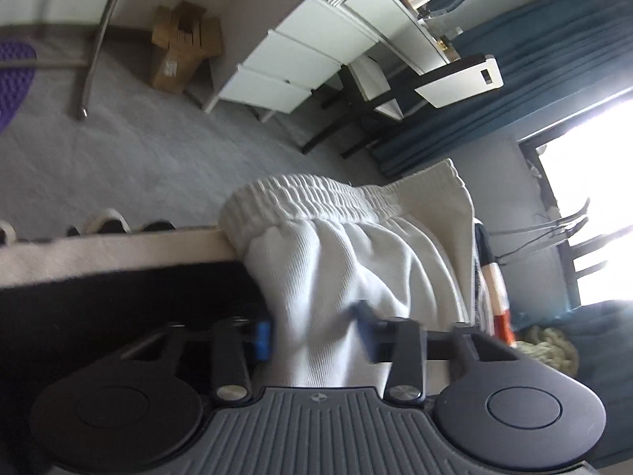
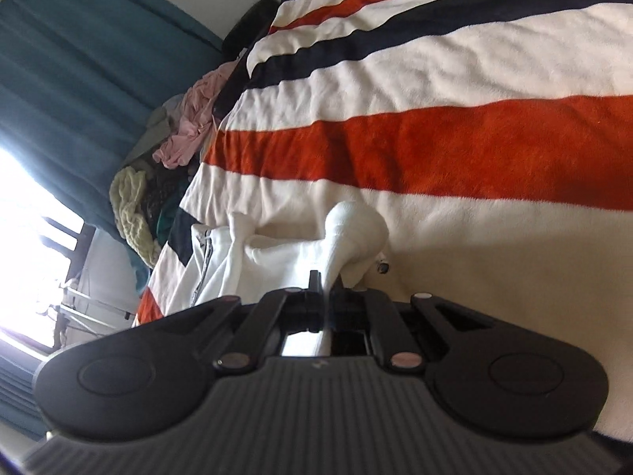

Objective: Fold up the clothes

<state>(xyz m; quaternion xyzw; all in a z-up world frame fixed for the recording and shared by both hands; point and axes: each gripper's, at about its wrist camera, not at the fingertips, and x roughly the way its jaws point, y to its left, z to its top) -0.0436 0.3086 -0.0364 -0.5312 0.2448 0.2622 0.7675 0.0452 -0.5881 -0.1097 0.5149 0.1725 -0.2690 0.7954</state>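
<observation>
White shorts (image 1: 348, 261) lie on the striped blanket (image 2: 455, 150) at its edge | left gripper (image 1: 316, 340) pinches the shorts | right gripper (image 2: 324, 297) clamps them too.

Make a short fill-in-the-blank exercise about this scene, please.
1. The garment between the left tongs is ____ in colour.
2. The right tongs are ____ on a fold of that garment.
3. The blanket has white, dark and ____ stripes.
4. The curtain by the window is ____.

Missing words: white; shut; orange; blue
</observation>
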